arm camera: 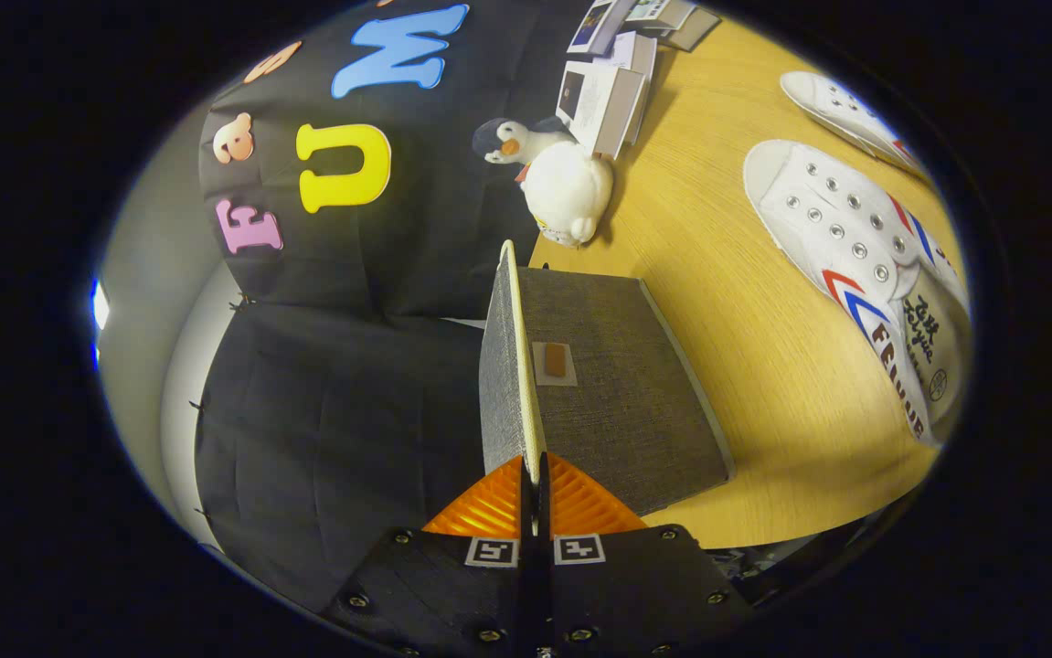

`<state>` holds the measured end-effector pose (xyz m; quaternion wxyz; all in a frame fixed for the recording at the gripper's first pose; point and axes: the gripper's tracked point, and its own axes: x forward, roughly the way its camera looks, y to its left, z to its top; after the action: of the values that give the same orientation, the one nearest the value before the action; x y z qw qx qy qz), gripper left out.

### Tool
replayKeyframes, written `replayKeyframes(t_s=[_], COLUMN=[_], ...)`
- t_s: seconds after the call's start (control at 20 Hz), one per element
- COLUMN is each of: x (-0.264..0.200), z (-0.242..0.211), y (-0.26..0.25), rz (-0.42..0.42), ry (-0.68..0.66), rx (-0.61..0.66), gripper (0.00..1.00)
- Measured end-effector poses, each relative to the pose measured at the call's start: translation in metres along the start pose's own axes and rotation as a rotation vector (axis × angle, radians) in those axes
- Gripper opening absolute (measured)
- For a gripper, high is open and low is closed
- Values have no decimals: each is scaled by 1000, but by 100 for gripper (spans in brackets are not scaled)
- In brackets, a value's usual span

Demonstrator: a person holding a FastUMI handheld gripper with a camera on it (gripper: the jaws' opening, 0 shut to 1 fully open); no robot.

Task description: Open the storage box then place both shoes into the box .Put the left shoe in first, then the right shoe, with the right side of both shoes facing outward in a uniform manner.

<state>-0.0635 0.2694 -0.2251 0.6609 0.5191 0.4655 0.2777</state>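
My gripper (535, 473) is shut on the thin pale edge of the storage box lid (515, 347), which runs straight ahead from between the fingers and is seen edge-on. The grey fabric storage box (621, 411) with a small brown tag stands on the wooden table (745, 384) just beyond the fingers. Beyond the box, on the far side of the table, lies a white shoe (855, 238) with red and blue stripes and metal eyelets. A second white shoe (841, 105) lies past it. The inside of the box is hidden.
A white plush penguin (562, 178) sits on the table just past the box's far end. Behind it stand several small cartons and booklets (608, 96). Black cloth wall (334, 393) runs along the box's other side.
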Motion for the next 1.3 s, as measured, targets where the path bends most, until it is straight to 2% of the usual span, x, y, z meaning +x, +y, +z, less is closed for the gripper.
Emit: replayKeyframes(t_s=[0.15, 0.45, 0.7, 0.85, 1.05, 1.3], x=[-6, -9, 3, 17, 41, 80], z=[-5, -3, -24, -42, -65, -108], y=[21, 87, 136, 160, 181, 194], rz=[-5, 38, 79, 91, 60, 59], ry=[24, -11, -18, -10, -47, -5], rx=[-72, -210, -307, -371, -499, -622], gripper=[0, 0, 0, 0, 0, 0])
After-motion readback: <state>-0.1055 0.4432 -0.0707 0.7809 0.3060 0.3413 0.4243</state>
